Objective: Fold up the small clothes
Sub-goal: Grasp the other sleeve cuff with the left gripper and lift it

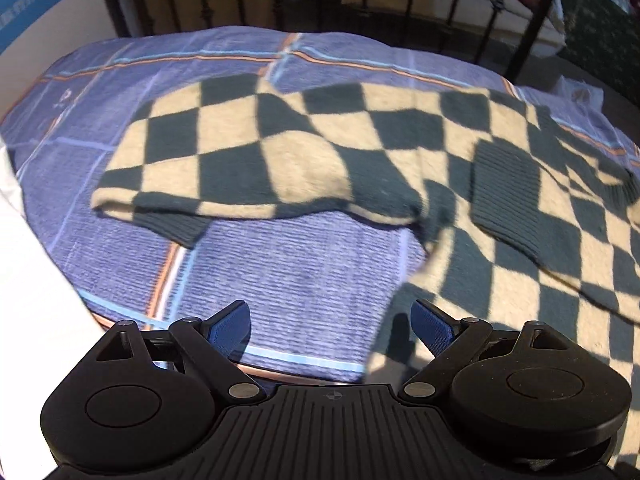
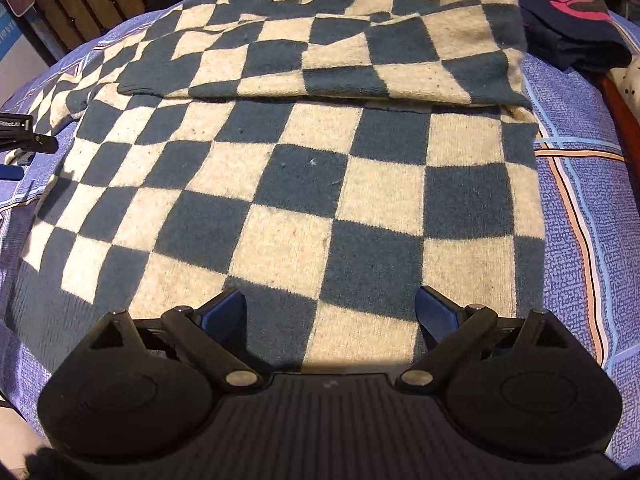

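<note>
**Op:** My right gripper (image 2: 330,320) is spread wide with nothing in it, and it hangs over the near part of the checkered sweater (image 2: 296,184). The body panel runs straight ahead of it. The hem edge sits just under the fingertips, as far as I can tell.

**Eng:** And the left?

**Op:** The left gripper (image 1: 330,326) is also wide apart and empty. It's over bare blue bedspread (image 1: 288,264), not cloth. From there the sweater lies ahead and to the right. The body edge is near its right finger, and a sleeve (image 1: 224,160) stretches across farther out, with its ribbed cuff end (image 1: 176,226) at front left.

**Eng:** Long axis?

**Op:** From the right camera, hem near and collar far, so the garment runs away from me. The right sleeve (image 2: 360,60) is already folded across the chest, well past the gripper. The left sleeve isn't in yet. It sticks out sideways toward the left side.

**Eng:** So the left takes it.

**Op:** That's my call. The left is nearer to that sleeve, and the right would have to cross the whole body. The left needs to move forward onto the cuff and then carry it right, over the chest.

**Eng:** Anything beyond?

**Op:** Dark folded garments (image 2: 568,12) at far right, off the sweater, and a metal bed frame (image 1: 224,4) behind.
</note>
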A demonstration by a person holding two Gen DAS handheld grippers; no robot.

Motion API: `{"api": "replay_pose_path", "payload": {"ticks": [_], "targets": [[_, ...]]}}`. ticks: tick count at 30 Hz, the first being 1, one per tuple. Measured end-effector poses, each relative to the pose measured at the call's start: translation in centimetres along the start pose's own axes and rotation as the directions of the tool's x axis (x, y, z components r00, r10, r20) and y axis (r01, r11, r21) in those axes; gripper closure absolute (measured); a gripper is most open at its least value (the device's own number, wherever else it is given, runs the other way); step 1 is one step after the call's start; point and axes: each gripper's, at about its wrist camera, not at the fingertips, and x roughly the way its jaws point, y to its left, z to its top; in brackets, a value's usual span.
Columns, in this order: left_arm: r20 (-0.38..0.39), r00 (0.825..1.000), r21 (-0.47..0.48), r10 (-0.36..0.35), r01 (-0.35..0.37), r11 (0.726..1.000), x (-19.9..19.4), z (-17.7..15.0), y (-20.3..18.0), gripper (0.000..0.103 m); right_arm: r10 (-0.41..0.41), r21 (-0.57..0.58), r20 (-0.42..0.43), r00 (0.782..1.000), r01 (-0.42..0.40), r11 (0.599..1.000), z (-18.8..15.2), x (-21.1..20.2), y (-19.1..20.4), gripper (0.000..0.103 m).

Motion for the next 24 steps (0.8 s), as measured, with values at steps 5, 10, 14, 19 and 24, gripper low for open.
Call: {"api": "replay_pose_path", "payload": {"ticks": [5,10,14,19,24], "targets": [[0.067,0.995,-0.196,0.077,-0.062,0.979,0.4,2.2,7.3,0.0,-0.021,0.037,-0.041,0.999,0.022,0.999,0.8,0.4,0.4,0.005],[0.076,0.983,-0.454,0.167,-0.114,0.884,1.9,4.2,15.4,0.0,-0.038,0.07,-0.06,0.997,0.043,0.997,1.2,0.7,0.5,0.005],[0.061,0.986,-0.545,0.155,-0.098,0.833,4.2,5.6,18.8,0.0,-0.056,0.073,-0.072,0.996,0.061,0.995,1.4,1.0,0.9,0.005],[0.088,0.99,-0.435,0.106,-0.058,0.899,6.0,7.7,17.4,0.0,-0.056,0.092,-0.087,0.995,0.064,0.994,1.8,1.1,0.7,0.005],[0.084,0.993,-0.344,0.078,-0.044,0.938,5.9,8.5,15.1,0.031,-0.06,0.104,-0.085,0.995,0.069,0.992,1.8,1.2,0.8,0.005]]}}
